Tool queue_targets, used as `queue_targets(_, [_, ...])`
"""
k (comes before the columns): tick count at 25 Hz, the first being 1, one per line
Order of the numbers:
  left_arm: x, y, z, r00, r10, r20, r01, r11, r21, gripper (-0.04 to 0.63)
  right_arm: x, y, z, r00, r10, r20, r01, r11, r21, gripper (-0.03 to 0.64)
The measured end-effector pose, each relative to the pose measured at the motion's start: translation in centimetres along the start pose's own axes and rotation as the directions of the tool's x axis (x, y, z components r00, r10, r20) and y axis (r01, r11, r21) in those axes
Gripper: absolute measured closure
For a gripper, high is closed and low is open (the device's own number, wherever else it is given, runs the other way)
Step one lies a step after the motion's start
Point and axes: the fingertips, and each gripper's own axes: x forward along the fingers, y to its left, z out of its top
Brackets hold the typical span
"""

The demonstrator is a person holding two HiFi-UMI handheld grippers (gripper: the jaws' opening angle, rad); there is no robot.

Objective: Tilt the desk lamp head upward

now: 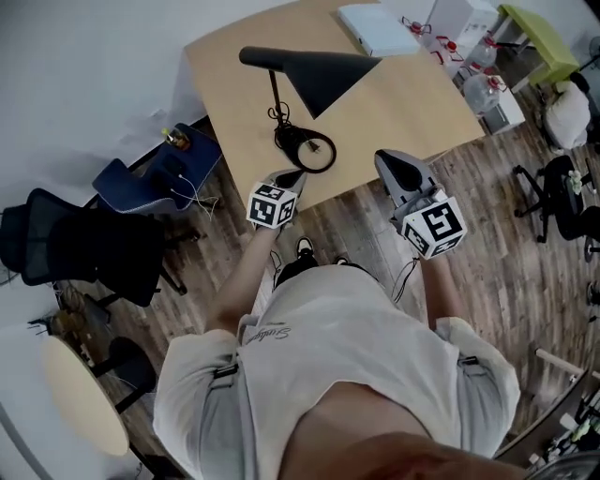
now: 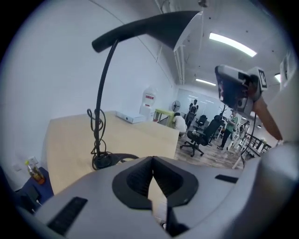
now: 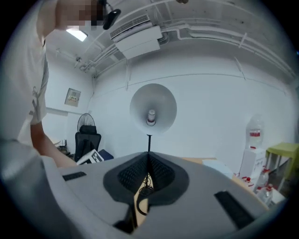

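A black desk lamp stands on the light wooden table point(image 1: 412, 103). Its cone head point(image 1: 330, 75) hangs out over the table from a thin curved stem, and its round base point(image 1: 310, 150) with coiled cord sits near the front edge. My left gripper point(image 1: 294, 175) is shut and empty just in front of the base. From it the lamp head point(image 2: 161, 27) shows high up, side on. My right gripper point(image 1: 390, 162) is shut and empty to the right of the base. It faces the white inside of the head point(image 3: 153, 108), where the bulb shows. Neither gripper touches the lamp.
A flat white box point(image 1: 377, 28) lies at the table's far edge. Water bottles point(image 1: 484, 89) stand on the floor to the right. A blue chair point(image 1: 155, 178) and a black chair point(image 1: 84, 248) are at the left, office chairs point(image 1: 562, 197) at the right.
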Motion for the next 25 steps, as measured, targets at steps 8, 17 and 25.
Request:
queue_targets(8, [-9.3,-6.6,5.8,0.963,0.111,0.244,-0.123,0.992,0.034,0.580,-1.1,3.8,-2.7,0.992,0.123,0.037,-0.125,0.990,0.067,0.621])
queue_targets(17, [-15.3,-9.1,6.8,0.892,0.251,0.376,-0.235,0.968,-0.087,0.580,-1.3,7.8,-2.8,0.972,0.230,0.059,-0.233,0.971,0.059,0.621])
queue_targets(25, [-19.2,-10.3,8.1,0.859,0.250,0.447,-0.271,0.962,-0.018,0.580,-1.8,11.2,-1.7,0.967,0.249,0.060,-0.252,0.967,0.043,0.621])
